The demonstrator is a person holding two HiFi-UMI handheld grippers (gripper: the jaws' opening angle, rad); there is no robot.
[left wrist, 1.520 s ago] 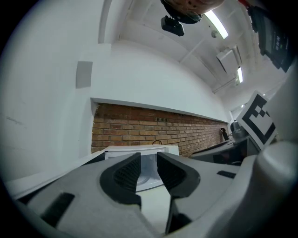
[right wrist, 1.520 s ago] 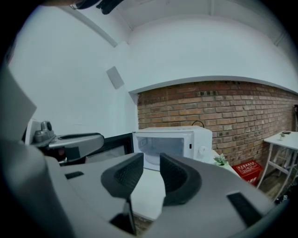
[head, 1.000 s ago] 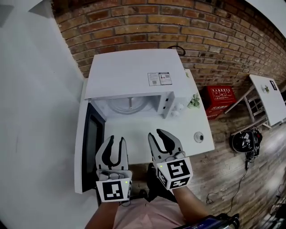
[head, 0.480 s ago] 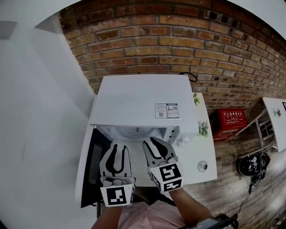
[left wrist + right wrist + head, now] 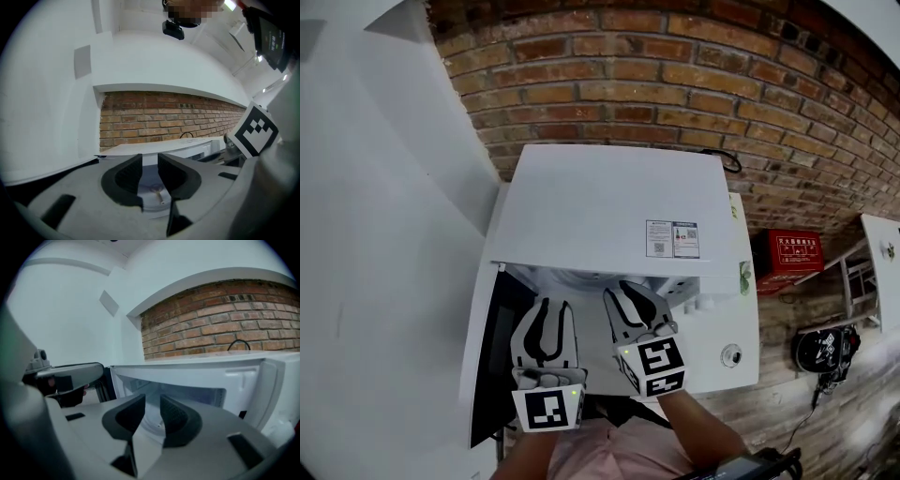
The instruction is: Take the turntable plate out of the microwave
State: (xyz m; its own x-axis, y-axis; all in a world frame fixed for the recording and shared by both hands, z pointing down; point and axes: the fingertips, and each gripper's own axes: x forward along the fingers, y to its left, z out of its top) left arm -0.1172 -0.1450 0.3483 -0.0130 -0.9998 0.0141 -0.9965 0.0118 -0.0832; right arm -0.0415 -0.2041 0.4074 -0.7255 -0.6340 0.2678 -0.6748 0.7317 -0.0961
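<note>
The round glass turntable plate (image 5: 149, 185) is sitting on the cavity floor of the boxy white microwave (image 5: 609, 211). Its dark-windowed door (image 5: 492, 347) is hanging open on the left. The person is holding the grey left gripper (image 5: 553, 305) and the grey right gripper (image 5: 628, 291) side by side just before the opening. Each is showing its jaws a narrow gap apart, gripping nothing. The microwave is standing on a white counter (image 5: 727, 323) against a red brick wall (image 5: 675, 84).

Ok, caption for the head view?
Left gripper and right gripper, jaws open, at the open microwave; turntable plate inside.
</note>
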